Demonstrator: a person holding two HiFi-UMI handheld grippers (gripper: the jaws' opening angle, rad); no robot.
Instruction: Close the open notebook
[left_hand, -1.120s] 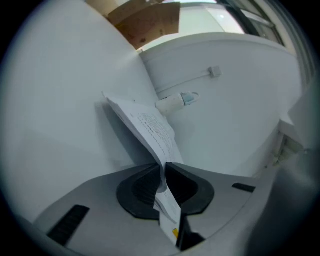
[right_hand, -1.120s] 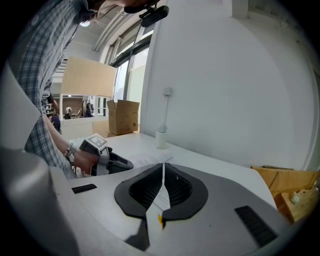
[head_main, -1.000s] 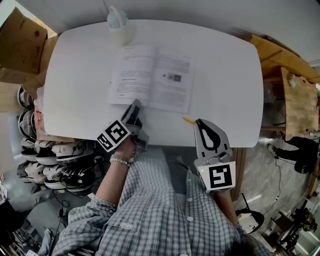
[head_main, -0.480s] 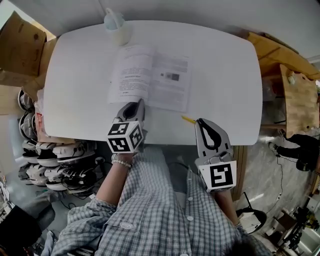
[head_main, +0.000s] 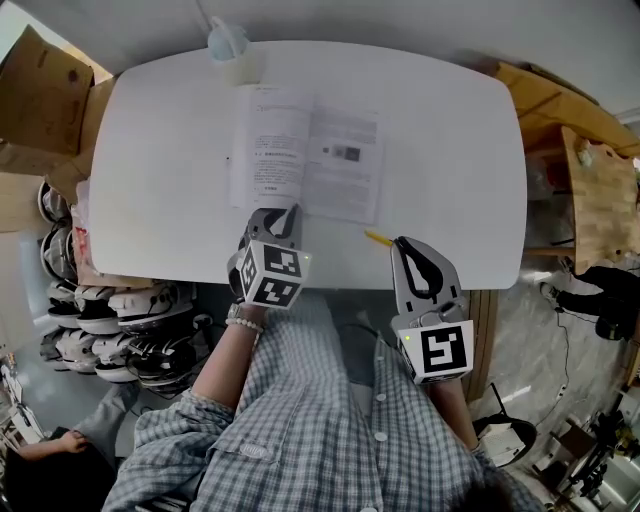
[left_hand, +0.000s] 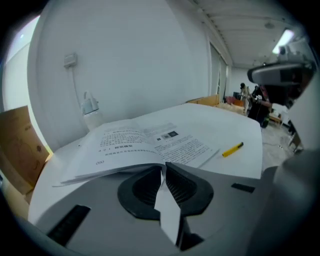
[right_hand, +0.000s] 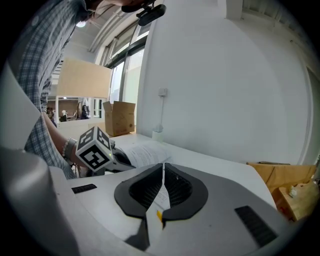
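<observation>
The notebook (head_main: 305, 150) lay open, text side up, on the far half of the white surface (head_main: 450, 150), left of centre. Its left-hand pages stood raised off the surface along their near edge, while the right-hand pages lay flat.

The left gripper (head_main: 291, 210) was at the notebook's near edge, close to the centre fold. Its fingers (left_hand: 192, 190) were drawn together, with the tips meeting on the edge of the raised pages.

The right gripper (head_main: 399, 243) was at the near edge of the surface, well apart from the notebook. Its fingers (right_hand: 182, 192) were closed tip to tip and held nothing. A yellow pencil (head_main: 377, 239) lay on the surface just beside that gripper's tip, between it and the notebook's near right corner.

A pale bottle (head_main: 227, 42) stood at the far edge of the surface, just beyond the notebook's far left corner.
</observation>
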